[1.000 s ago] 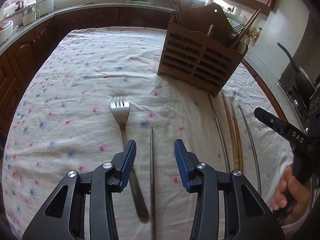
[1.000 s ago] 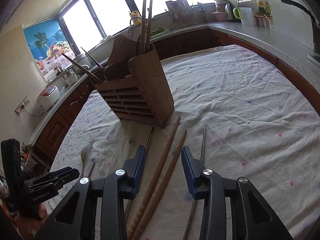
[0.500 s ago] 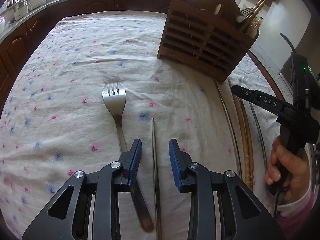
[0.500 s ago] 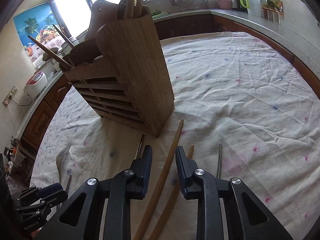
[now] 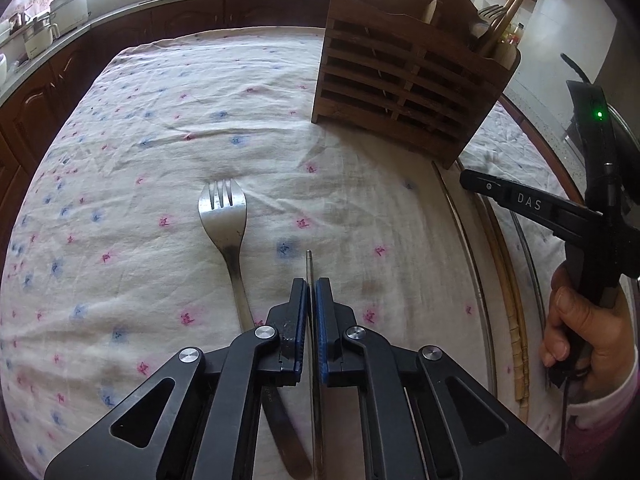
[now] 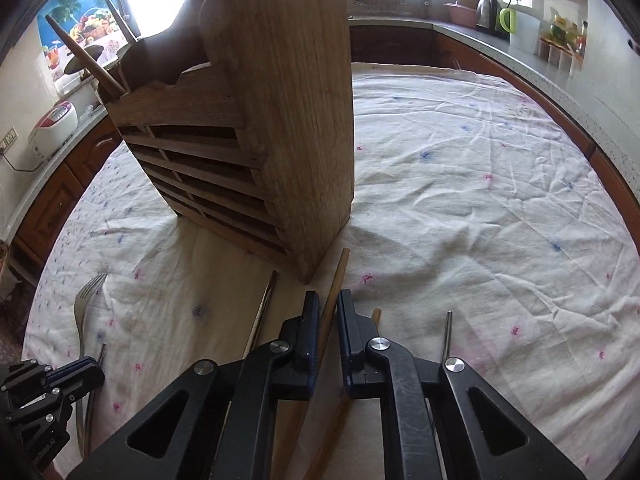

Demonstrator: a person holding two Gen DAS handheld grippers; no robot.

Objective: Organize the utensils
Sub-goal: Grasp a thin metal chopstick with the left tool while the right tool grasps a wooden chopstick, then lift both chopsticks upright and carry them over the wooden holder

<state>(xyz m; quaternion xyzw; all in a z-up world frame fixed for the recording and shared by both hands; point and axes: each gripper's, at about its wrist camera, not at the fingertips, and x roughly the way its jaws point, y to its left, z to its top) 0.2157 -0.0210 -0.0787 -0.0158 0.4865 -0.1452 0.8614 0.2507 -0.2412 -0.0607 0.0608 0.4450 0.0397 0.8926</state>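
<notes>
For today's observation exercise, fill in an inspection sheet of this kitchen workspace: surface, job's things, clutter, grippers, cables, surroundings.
Surface: flower-print tablecloth, creased and stained.
Job's things: wooden utensil rack upright, already holding utensils; fork flat; metal chopstick beside it; wooden chopstick near the rack's base, a second wooden chopstick and another metal chopstick alongside.
Clutter: nothing seen.
Grippers: left gripper jaws shut on the metal chopstick; right gripper jaws shut on the wooden chopstick.
Cables: thin cable below the hand.
Surroundings: countertop with kettle.
</notes>
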